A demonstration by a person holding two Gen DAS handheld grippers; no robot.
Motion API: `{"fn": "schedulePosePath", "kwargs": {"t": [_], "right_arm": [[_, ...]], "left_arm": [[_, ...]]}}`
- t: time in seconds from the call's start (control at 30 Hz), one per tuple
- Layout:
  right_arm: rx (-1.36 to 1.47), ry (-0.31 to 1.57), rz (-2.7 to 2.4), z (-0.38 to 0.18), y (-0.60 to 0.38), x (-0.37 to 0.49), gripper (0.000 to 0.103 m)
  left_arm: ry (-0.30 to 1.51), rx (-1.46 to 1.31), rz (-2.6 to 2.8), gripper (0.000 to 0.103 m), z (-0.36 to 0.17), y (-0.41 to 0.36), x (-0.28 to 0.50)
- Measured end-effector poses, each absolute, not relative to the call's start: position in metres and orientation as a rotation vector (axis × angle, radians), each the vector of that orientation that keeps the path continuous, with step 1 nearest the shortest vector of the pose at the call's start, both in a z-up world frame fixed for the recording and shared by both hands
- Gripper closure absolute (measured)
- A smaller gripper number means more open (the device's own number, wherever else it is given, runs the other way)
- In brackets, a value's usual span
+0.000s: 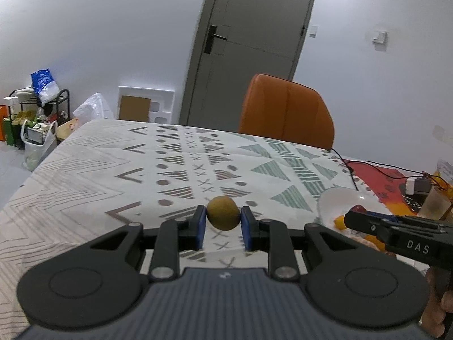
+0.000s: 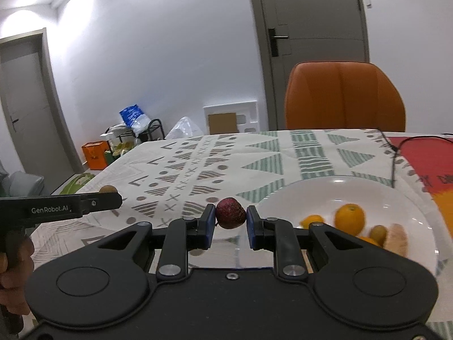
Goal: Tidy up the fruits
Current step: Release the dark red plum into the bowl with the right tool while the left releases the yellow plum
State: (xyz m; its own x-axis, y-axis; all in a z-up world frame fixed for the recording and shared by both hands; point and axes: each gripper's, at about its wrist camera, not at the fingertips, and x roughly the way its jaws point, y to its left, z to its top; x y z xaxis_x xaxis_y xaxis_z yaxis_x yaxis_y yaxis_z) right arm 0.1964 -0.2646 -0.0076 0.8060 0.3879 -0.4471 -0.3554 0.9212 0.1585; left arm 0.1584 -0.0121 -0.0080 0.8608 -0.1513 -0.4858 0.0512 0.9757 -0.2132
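Note:
My left gripper (image 1: 222,217) is shut on a round brown-green kiwi (image 1: 222,212) and holds it above the patterned tablecloth. My right gripper (image 2: 230,217) is shut on a dark red fruit (image 2: 230,213), just left of a white bowl (image 2: 311,192). The bowl holds an orange (image 2: 350,218), another kiwi (image 2: 378,233), a pale ginger-like piece (image 2: 397,239) and more orange fruit. In the left wrist view the bowl (image 1: 337,201) and the right gripper (image 1: 354,216) with the red fruit (image 1: 358,208) show at the right. The left gripper's side (image 2: 107,199) and its kiwi (image 2: 108,189) show in the right wrist view.
The table carries a patterned cloth (image 1: 170,164) and a red-orange mat (image 2: 419,155) with a black cable (image 2: 395,155). An orange chair (image 2: 344,96) stands at the far edge. A cup and small devices (image 1: 430,195) sit at the far right. Bags and a rack (image 1: 36,113) stand on the floor.

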Motion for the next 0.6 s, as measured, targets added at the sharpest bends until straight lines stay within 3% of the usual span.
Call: {"fn": "schedulePosePath", "kwargs": {"t": [0.6], "right_arm": [[0.132,0.492,0.266,-0.017,-0.329,0.205,0.081]], "left_arm": [[0.536,-0.162,-0.186,0.079,-0.007,-0.063,0.177]]}}
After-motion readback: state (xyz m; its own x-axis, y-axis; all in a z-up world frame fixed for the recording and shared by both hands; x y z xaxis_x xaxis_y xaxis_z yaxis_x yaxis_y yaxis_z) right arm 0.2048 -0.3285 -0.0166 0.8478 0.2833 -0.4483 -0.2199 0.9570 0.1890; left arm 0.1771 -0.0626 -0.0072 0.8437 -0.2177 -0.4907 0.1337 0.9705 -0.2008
